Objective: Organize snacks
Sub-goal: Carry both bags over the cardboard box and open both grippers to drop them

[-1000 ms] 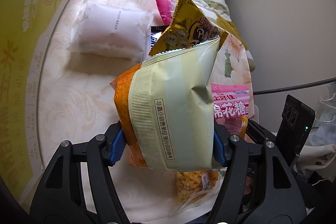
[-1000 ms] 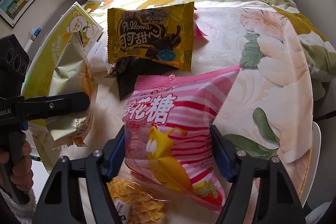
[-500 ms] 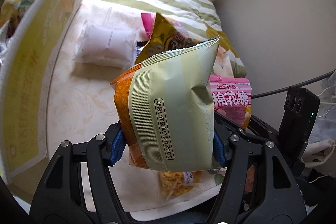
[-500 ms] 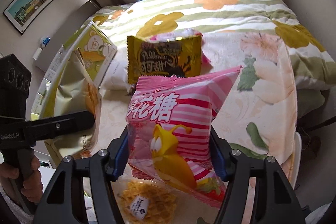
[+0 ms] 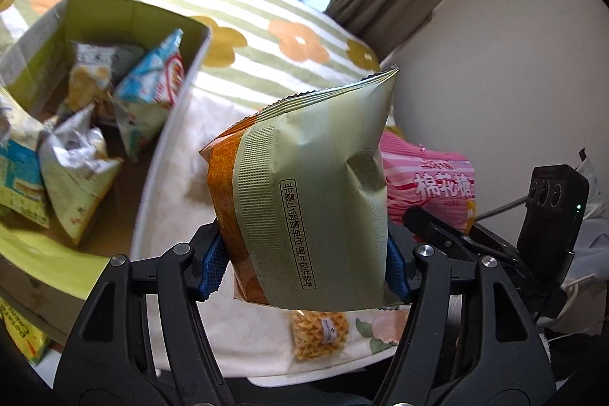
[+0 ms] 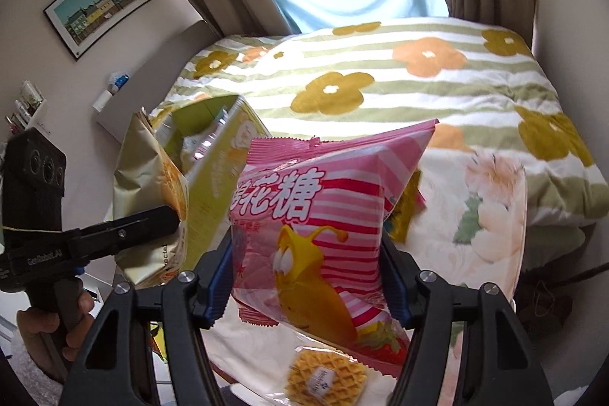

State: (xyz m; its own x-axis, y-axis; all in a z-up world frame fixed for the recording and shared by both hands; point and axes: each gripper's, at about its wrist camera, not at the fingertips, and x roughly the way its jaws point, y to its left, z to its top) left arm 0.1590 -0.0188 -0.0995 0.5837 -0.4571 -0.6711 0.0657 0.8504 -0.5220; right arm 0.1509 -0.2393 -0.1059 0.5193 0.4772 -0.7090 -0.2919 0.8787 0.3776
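Observation:
My left gripper [image 5: 304, 261] is shut on a pale green and orange snack bag [image 5: 308, 200] and holds it in the air above the bed. My right gripper [image 6: 306, 276] is shut on a pink striped marshmallow bag [image 6: 316, 215], also lifted. An open yellow-green cardboard box [image 5: 173, 113] with several snack packs inside stands to the left; it also shows in the right wrist view [image 6: 213, 174]. A waffle pack [image 6: 325, 373] lies on the bed below the bags. A gold snack bag [image 6: 405, 212] peeks out behind the pink bag.
The bed has a cream floral sheet [image 6: 491, 200] and a green striped flowered duvet [image 6: 380, 82] behind. A wall and curtains [image 5: 475, 44] stand to the right. A second yellow carton [image 5: 23, 337] sits at the lower left.
Both grippers have risen with their bags and tilted up. The box's open top has come into view at the left. The snacks on the bed have dropped out of sight.

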